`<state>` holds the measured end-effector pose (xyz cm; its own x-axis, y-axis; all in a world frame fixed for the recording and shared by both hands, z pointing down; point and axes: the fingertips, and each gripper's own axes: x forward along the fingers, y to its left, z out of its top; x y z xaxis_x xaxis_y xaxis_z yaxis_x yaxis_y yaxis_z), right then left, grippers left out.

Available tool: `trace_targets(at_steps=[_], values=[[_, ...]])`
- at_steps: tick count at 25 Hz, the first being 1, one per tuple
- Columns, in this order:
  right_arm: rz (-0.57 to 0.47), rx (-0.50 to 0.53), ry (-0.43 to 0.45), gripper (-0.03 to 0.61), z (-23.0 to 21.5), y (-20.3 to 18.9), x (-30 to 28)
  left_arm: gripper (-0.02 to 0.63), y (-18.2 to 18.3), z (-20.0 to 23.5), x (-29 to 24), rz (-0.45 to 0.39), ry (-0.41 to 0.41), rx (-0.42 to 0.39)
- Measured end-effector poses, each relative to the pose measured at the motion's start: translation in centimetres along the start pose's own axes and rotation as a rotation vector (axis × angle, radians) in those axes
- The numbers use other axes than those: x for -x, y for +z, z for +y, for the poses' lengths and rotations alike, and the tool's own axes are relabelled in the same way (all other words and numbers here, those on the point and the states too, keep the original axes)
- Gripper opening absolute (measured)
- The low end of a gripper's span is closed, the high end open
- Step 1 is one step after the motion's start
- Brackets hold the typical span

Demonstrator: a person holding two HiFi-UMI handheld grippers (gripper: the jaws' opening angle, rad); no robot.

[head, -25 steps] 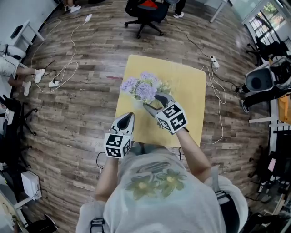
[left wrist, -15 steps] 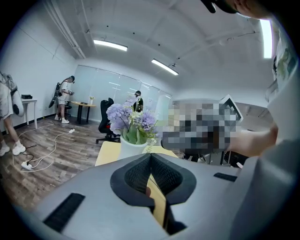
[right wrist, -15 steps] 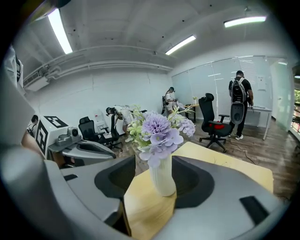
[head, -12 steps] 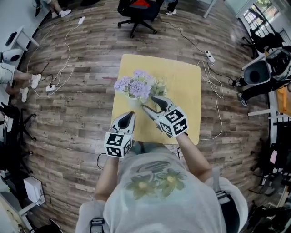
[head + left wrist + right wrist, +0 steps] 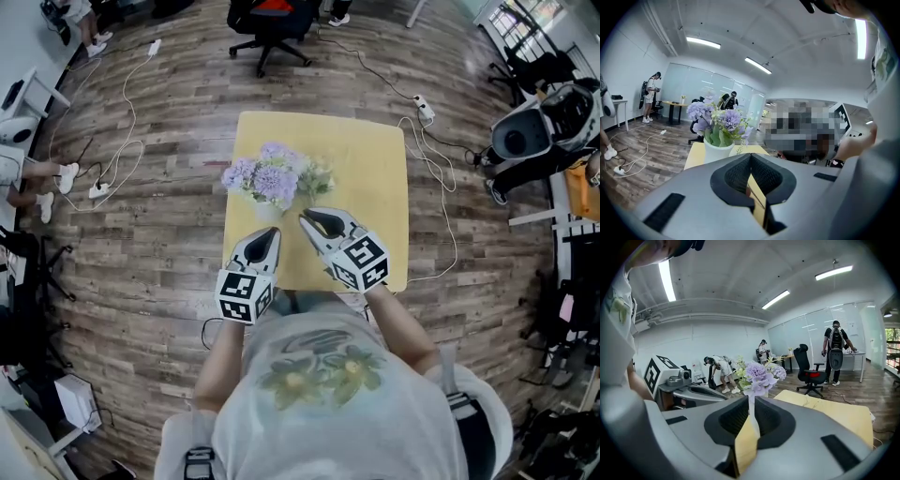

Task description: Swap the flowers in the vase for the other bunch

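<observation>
A white vase (image 5: 265, 208) with purple flowers (image 5: 267, 175) stands at the left of the yellow table (image 5: 375, 187). A paler green-white bunch (image 5: 316, 176) lies just right of it. My right gripper (image 5: 309, 220) hovers near the table's front, just short of the vase; its jaws have just been closing and are now shut with nothing between them. In the right gripper view the purple flowers (image 5: 759, 373) rise straight beyond the right gripper (image 5: 751, 413). My left gripper (image 5: 267, 239) is shut and empty, in front of the vase (image 5: 717, 149).
A black office chair (image 5: 267, 23) stands beyond the table. Cables (image 5: 122, 122) and a power strip (image 5: 424, 111) lie on the wood floor. Dark equipment (image 5: 534, 131) sits at the right. People stand farther off in the room.
My right gripper has drawn back from the flowers toward the table's front edge, and its jaws have gone from wide open to shut. The left gripper has shifted only a little.
</observation>
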<state>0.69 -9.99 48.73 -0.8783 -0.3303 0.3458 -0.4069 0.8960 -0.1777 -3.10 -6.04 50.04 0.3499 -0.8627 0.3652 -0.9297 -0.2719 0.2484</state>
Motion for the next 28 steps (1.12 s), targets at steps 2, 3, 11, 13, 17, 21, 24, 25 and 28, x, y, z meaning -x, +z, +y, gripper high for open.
trace_targets(at_steps=[2,3,11,13,17,21,24,25,28], values=[[-0.012,-0.01,0.009,0.06,0.0,0.1,0.3,0.018,0.2,-0.3,-0.4,0.001,-0.012,-0.004],[-0.017,-0.013,0.012,0.057,0.1,0.1,0.5,0.018,0.4,-0.5,-0.6,0.0,-0.018,-0.006],[-0.025,-0.003,-0.005,0.042,0.0,-0.5,1.4,0.018,1.1,-1.5,-1.7,0.0,-0.057,-0.017],[-0.018,-0.01,-0.007,0.04,0.1,-0.8,1.5,0.018,1.1,-1.7,-2.0,0.0,-0.064,-0.017],[-0.006,-0.013,-0.016,0.04,0.2,-1.3,1.6,0.018,1.1,-2.1,-2.3,0.0,-0.078,-0.02],[0.0,-0.002,-0.023,0.04,0.2,-1.2,1.4,0.018,1.0,-2.0,-2.5,0.009,-0.084,-0.023],[0.0,-0.002,-0.031,0.04,0.0,-1.1,1.3,0.018,1.1,-1.9,-2.6,0.009,-0.085,-0.022],[0.002,-0.003,-0.034,0.04,-0.1,-1.1,1.3,0.018,1.1,-1.8,-2.6,0.009,-0.085,-0.023],[0.005,-0.005,-0.038,0.04,0.1,-1.1,1.3,0.018,1.1,-1.9,-2.4,0.008,-0.085,-0.022]])
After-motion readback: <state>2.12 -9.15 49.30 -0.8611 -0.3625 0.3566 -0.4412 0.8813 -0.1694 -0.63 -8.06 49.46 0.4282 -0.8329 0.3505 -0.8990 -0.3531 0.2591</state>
